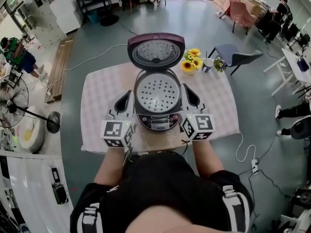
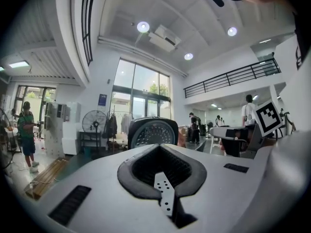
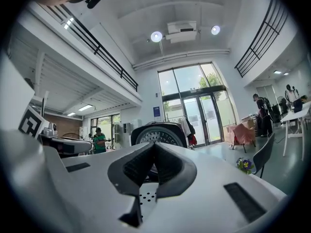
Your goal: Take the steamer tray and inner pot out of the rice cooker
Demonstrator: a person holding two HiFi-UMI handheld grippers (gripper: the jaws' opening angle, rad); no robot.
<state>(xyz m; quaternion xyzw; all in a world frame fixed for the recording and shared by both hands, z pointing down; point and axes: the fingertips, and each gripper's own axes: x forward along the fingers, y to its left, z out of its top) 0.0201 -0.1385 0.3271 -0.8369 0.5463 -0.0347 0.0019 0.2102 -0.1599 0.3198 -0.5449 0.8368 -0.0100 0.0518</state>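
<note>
The rice cooker (image 1: 156,120) stands open in the middle of the table, its lid (image 1: 156,51) tipped back. The perforated steamer tray (image 1: 156,92) sits in the cooker's mouth; the inner pot under it is hidden. My left gripper (image 1: 125,98) lies level along the cooker's left side and my right gripper (image 1: 190,96) along its right side, both with jaws shut. In the left gripper view, the left gripper (image 2: 159,154) faces the lid (image 2: 151,132), and a strip of tray holes (image 2: 165,198) shows through the slit. In the right gripper view, the right gripper (image 3: 153,149) shows tray holes (image 3: 146,198) the same way.
A pale checked cloth covers the table (image 1: 104,96). Yellow flowers (image 1: 191,59) and small cups stand behind the cooker on the right. A grey chair (image 1: 238,57) is beyond the far right corner, a floor fan (image 1: 14,106) at the left, and a white cable (image 1: 243,149) trails off the right edge.
</note>
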